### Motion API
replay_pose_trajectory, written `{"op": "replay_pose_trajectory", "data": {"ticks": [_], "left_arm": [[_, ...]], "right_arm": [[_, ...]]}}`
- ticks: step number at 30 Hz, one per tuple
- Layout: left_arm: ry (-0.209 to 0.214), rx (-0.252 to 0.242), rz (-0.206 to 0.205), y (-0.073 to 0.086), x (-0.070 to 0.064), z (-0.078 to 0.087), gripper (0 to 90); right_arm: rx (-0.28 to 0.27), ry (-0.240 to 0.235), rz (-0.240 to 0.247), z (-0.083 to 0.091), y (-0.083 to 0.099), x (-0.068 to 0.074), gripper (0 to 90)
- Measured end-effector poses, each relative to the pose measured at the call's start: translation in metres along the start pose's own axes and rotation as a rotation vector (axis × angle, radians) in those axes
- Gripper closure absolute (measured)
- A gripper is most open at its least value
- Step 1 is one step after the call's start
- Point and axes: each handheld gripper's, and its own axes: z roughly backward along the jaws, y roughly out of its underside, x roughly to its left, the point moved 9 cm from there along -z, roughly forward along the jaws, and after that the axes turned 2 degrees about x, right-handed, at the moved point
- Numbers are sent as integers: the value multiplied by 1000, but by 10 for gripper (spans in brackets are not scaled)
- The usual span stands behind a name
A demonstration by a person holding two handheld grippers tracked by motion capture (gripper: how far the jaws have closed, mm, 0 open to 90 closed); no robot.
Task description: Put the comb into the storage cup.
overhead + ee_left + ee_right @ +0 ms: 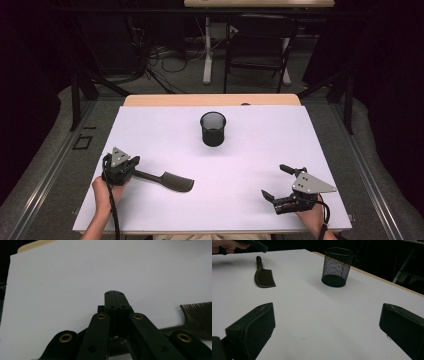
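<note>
On the white table (165,135), the left gripper (131,165) is hovering with jaws pressed together beside the comb (167,179), light, stiff, likely slippery, best pinched at its handle, while the right gripper (276,182) is gaping wide.

Looks like a lab or test room, not a home. White board (165,150) laid over a wooden table (210,100) as a work surface, black curtains (30,60) on both sides, loose cables (165,62) on a grey carpeted floor (55,150). Behind: a folding chair (260,45) and the white leg of another desk (207,50).
</note>
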Motion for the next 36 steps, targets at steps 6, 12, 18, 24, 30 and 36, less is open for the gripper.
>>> {"op": "replay_pose_trajectory", "data": {"ticks": [6,12,18,24,30,36], "left_arm": [[1,41,-11,7,1,0,900],[3,68,-17,12,4,-4,900],[9,102,-44,16,2,-5,900],[13,109,-43,17,2,-4,900],[13,126,-53,18,2,-4,900],[24,137,-60,20,0,-3,900]], "right_arm": [[5,-5,5,-1,0,2,0],[11,-6,4,-2,1,1,0],[7,-11,4,-3,1,2,0],[10,-10,4,-3,1,2,0],[13,-14,3,-3,2,2,0],[11,-14,4,-2,1,2,0]]}}
